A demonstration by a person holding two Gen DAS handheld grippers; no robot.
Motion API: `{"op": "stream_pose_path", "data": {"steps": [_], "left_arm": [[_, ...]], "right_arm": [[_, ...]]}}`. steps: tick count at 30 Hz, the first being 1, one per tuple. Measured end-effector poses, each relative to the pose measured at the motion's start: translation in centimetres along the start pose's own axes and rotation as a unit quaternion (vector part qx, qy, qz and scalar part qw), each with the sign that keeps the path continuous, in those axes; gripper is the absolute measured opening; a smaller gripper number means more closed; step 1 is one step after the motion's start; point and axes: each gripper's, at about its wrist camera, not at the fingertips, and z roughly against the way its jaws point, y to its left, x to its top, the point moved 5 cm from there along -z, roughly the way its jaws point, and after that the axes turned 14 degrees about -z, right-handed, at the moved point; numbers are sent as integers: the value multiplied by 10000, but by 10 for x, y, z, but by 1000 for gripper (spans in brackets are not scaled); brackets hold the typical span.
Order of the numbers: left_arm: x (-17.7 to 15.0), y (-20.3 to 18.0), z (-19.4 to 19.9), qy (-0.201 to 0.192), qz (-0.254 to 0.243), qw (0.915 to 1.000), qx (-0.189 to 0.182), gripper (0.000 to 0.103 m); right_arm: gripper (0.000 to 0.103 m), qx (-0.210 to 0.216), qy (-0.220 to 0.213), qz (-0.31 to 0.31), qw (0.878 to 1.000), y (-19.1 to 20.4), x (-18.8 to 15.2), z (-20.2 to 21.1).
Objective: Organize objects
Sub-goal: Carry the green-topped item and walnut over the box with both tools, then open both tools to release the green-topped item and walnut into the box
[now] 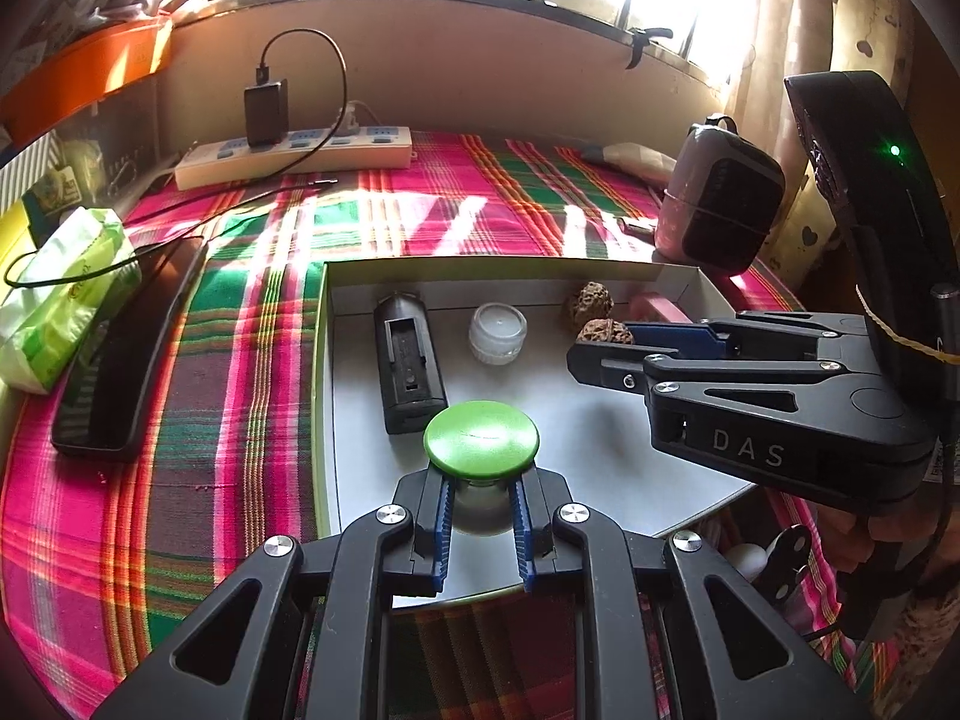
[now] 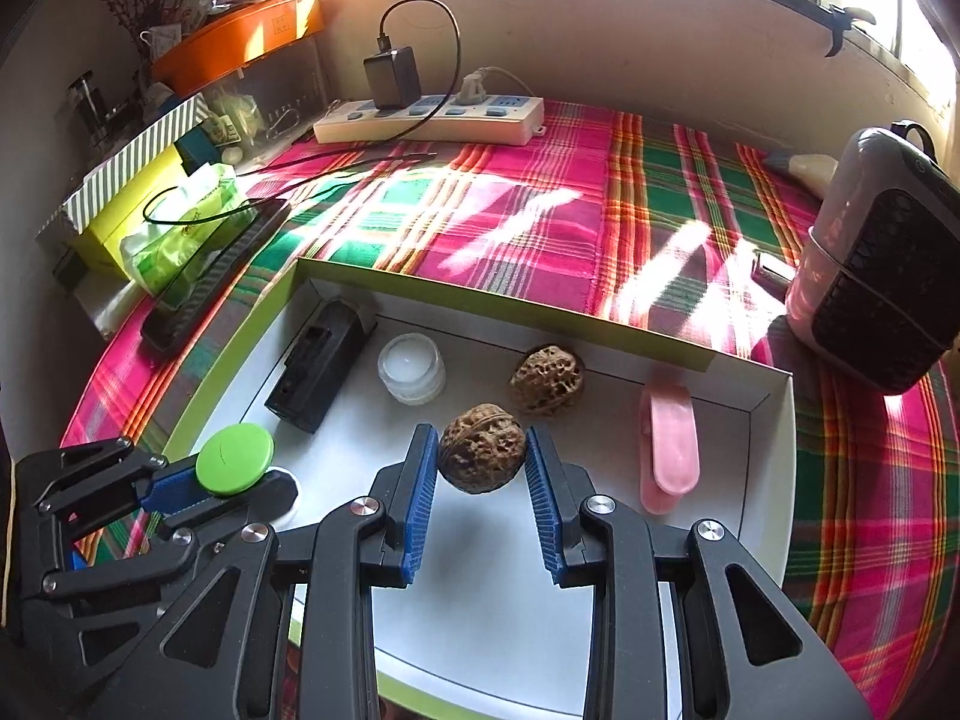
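A shallow white box (image 1: pixel 384 276) (image 2: pixel 774 420) with green sides lies on the plaid cloth. In it are a black battery holder (image 1: pixel 408 360) (image 2: pixel 318 360), a small clear jar (image 1: pixel 497 333) (image 2: pixel 411 369), a walnut (image 2: pixel 547 379) and a pink clip (image 2: pixel 667 444). My left gripper (image 1: pixel 481 516) (image 2: pixel 198 489) is shut on a green-lidded jar (image 1: pixel 481 438) (image 2: pixel 235 457) over the box's near left part. My right gripper (image 2: pixel 480 468) (image 1: pixel 606 348) is shut on a second walnut (image 2: pixel 481 455) (image 1: pixel 605 333), just above the box floor.
A black phone (image 1: pixel 129 348) and a green tissue pack (image 1: pixel 60 294) lie left of the box. A white power strip (image 1: pixel 294 159) with a black charger stands at the back. A pink-and-black device (image 1: pixel 717 204) stands at the box's far right. Sunlit plaid cloth lies behind the box.
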Motion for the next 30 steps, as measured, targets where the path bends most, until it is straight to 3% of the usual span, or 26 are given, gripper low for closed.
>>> {"op": "stream_pose_path", "data": {"steps": [30], "left_arm": [[-2,3,-4,63,-75,9998,192,16]], "right_arm": [[32,-33,126,224,9997,13,2,-17]]}}
